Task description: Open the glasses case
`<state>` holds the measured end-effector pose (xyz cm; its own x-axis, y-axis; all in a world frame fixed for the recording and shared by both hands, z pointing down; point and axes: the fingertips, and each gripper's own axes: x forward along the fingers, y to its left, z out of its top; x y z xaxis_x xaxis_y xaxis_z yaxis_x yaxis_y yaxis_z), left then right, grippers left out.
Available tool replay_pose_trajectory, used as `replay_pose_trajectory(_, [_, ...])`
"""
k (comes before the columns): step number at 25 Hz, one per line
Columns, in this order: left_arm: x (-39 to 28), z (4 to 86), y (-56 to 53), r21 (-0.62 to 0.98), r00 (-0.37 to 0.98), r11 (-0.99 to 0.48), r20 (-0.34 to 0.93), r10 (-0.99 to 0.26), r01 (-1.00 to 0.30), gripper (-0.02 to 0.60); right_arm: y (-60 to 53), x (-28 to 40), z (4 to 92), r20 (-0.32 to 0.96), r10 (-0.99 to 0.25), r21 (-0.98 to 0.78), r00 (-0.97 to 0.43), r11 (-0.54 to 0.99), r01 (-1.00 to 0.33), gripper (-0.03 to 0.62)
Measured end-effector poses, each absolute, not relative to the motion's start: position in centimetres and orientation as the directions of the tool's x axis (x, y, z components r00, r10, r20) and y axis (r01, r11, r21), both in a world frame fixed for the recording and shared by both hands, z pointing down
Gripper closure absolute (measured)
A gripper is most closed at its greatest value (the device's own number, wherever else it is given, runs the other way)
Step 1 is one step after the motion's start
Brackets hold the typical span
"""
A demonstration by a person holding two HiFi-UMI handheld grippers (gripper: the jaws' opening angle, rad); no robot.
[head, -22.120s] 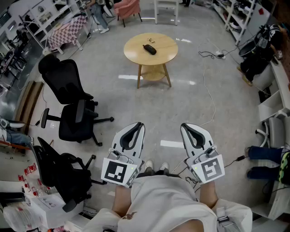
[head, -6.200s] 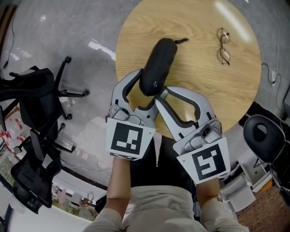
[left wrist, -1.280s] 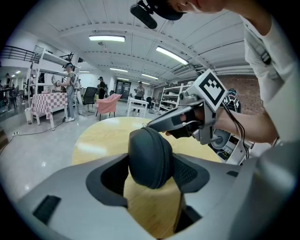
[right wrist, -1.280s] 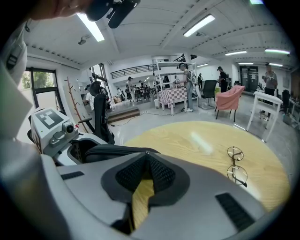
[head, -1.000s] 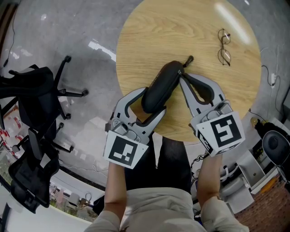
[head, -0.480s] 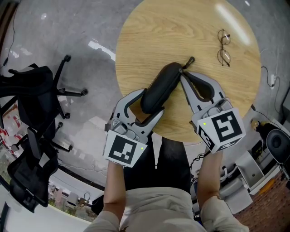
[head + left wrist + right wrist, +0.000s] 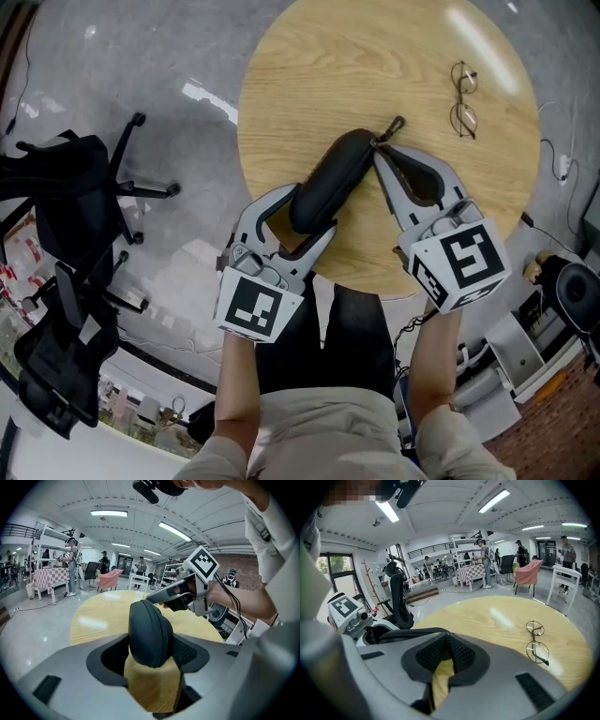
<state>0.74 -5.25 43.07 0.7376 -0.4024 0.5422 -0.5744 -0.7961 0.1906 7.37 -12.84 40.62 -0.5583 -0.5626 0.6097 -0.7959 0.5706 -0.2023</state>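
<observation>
The left hand-held gripper [image 7: 317,208], tilted downward, clamps the near end of the black oval glasses case [image 7: 336,171] on the round wooden desk [image 7: 309,75]. The right hand-held gripper [image 7: 378,150], also tilted downward, pinches the case's zipper pull [image 7: 396,125].

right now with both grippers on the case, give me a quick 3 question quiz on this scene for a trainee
1. True or false: the glasses are inside the glasses case.
2. Fill in: the right gripper has its jaws pinched at the ____ end of the case, by the zipper pull.
3. What grips the case's near end, at the table edge?
A. the left gripper
B. the right gripper
C. a bare hand

Key
1. False: they lie folded on the bare table, apart from the closed case.
2. far
3. A
</observation>
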Motion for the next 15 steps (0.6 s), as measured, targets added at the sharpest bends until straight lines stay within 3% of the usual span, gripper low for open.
replay_pose_trajectory(15, [0.6, 43.9, -4.9, 0.213, 0.74, -0.79, 0.549, -0.39, -0.575, 0.291, -13.8, 8.5, 42.3, 0.656, -0.553, -0.19, -0.515, 0.539, -0.821, 0.574])
